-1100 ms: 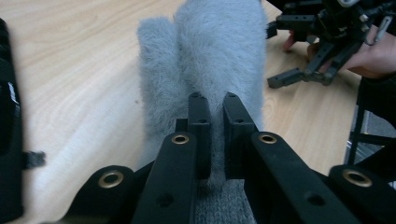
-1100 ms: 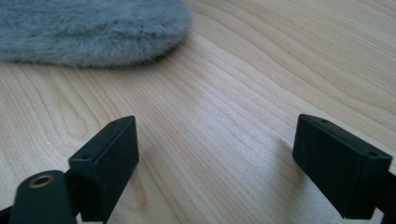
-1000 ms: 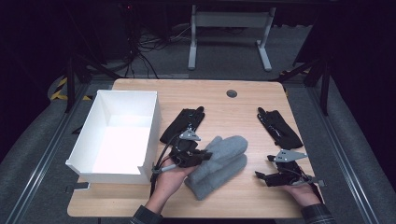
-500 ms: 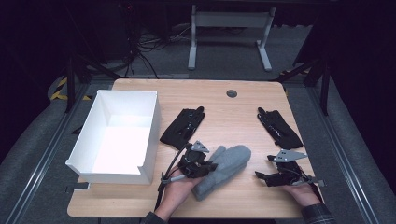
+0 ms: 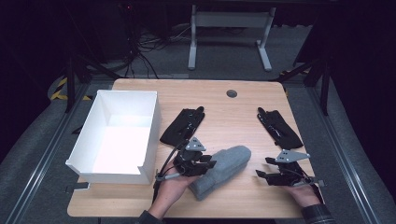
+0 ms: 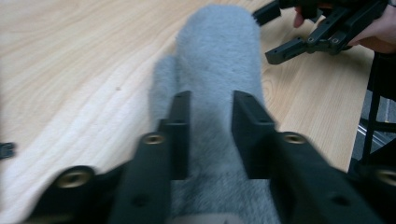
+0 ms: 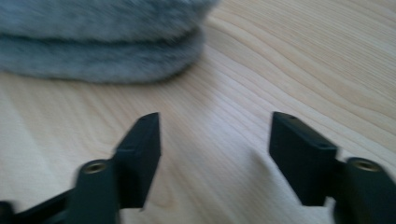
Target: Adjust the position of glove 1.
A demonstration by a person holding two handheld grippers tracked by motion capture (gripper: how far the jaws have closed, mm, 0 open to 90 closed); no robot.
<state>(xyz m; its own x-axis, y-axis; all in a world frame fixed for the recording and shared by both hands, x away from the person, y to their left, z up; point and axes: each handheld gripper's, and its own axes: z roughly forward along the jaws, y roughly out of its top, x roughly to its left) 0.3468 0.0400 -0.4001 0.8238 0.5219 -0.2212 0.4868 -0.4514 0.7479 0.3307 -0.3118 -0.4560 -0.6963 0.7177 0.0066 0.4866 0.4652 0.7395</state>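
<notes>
Grey mitten under low left gripper, right gripper apart.

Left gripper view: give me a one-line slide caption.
Left gripper pinching the grey mitten on the wooden table, with the right gripper beyond.

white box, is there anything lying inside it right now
No, the high view shows the white box with a bare white floor, while the grey mitten and both black gloves lie outside it on the table.
</notes>
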